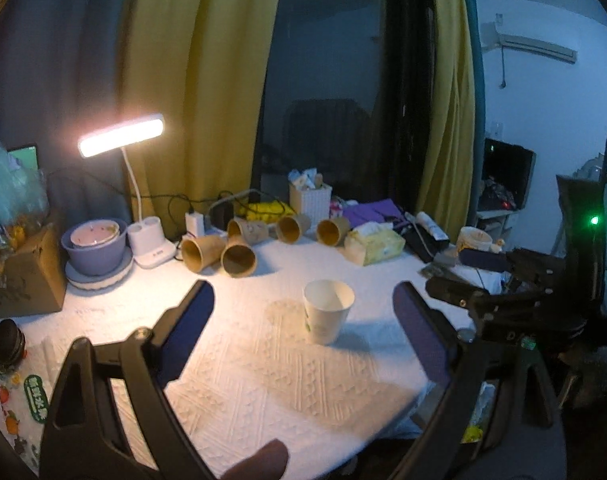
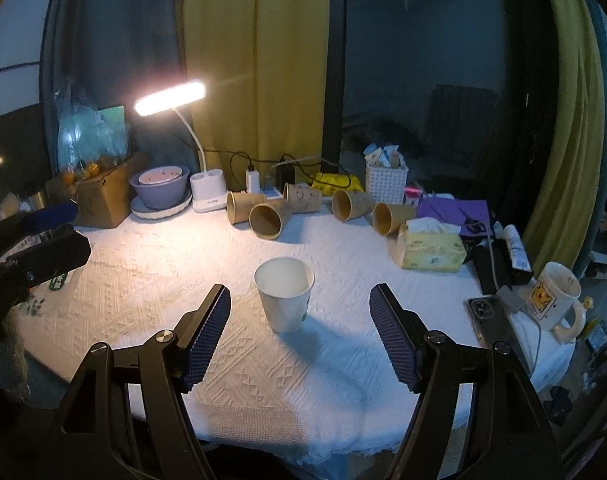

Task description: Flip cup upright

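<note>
A white paper cup [image 1: 327,311] stands upright, mouth up, on the white textured tablecloth [image 1: 263,380]. It also shows in the right wrist view [image 2: 284,294]. My left gripper [image 1: 303,320] is open and empty, with the cup just beyond its fingertips, apart from them. My right gripper [image 2: 299,304] is open and empty, the cup between and slightly beyond its tips, not touched. The right gripper also shows at the right edge of the left wrist view [image 1: 479,276], and the left gripper at the left edge of the right wrist view [image 2: 47,232].
Several brown paper cups [image 2: 265,221] lie on their sides at the back. A lit desk lamp [image 2: 169,98], purple bowl [image 2: 159,188], cardboard box [image 2: 103,196], tissue pack [image 2: 429,250], white basket [image 2: 385,184], mug [image 2: 555,298] and phone [image 2: 487,316] ring the table.
</note>
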Action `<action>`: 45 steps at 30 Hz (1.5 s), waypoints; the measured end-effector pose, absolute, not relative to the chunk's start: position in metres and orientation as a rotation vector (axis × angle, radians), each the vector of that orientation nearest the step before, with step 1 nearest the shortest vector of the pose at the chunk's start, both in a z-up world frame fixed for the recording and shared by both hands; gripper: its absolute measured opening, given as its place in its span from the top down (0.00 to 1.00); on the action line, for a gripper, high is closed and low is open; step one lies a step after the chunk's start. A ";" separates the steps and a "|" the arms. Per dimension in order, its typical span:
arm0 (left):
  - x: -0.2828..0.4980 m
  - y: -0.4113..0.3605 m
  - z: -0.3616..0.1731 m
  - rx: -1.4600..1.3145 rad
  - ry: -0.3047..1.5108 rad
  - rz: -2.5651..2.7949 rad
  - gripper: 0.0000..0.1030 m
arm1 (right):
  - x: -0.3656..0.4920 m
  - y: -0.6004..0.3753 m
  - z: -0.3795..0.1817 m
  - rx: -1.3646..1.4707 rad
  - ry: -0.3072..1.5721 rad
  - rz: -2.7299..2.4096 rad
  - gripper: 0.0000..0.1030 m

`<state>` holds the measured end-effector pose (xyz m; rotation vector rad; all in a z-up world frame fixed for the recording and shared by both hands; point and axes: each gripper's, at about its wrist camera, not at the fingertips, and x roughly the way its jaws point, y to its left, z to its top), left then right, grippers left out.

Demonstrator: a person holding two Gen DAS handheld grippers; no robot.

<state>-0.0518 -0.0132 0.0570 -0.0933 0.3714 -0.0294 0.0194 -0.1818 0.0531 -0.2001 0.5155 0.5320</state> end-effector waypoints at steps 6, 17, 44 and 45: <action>-0.062 -0.012 0.067 -0.091 0.324 -0.017 0.11 | 0.008 -0.185 0.069 -0.197 0.474 0.525 0.27; -0.067 -0.005 0.073 -0.103 0.296 0.004 0.11 | 0.001 -0.187 0.082 -0.198 0.443 0.529 0.27; -0.065 -0.002 0.064 -0.124 0.316 0.003 0.11 | 0.005 -0.182 0.071 -0.209 0.473 0.544 0.27; -0.065 -0.002 0.064 -0.124 0.316 0.004 0.11 | 0.004 -0.182 0.071 -0.210 0.474 0.544 0.27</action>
